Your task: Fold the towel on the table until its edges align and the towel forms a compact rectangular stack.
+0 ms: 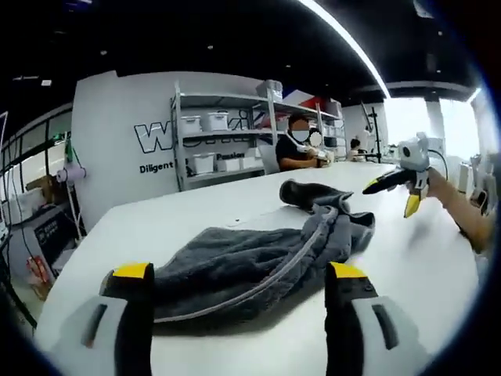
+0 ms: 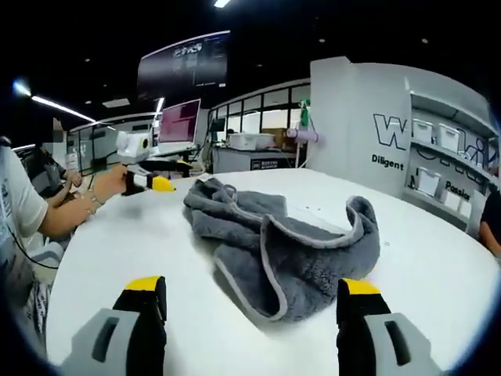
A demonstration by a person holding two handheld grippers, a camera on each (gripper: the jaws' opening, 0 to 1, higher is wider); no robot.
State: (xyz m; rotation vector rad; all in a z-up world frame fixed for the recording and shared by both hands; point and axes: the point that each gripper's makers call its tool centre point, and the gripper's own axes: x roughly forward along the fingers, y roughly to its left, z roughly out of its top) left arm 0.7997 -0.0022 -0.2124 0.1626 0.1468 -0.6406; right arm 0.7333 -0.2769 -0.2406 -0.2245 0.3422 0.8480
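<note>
Well, nothing folded yet: towel (image 1: pixel 266 262) lies crumpled on the worktop (image 1: pixel 423 266); left gripper (image 1: pixel 239 274) and right gripper (image 2: pixel 254 290) hover, jaws wide, empty.

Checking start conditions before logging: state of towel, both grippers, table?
towel: crumpled heap, unfolded, flat on the table.
left gripper: open, empty, jaws short of the towel.
right gripper: open, empty, apart from the towel.
table: white, bears the towel.
</note>
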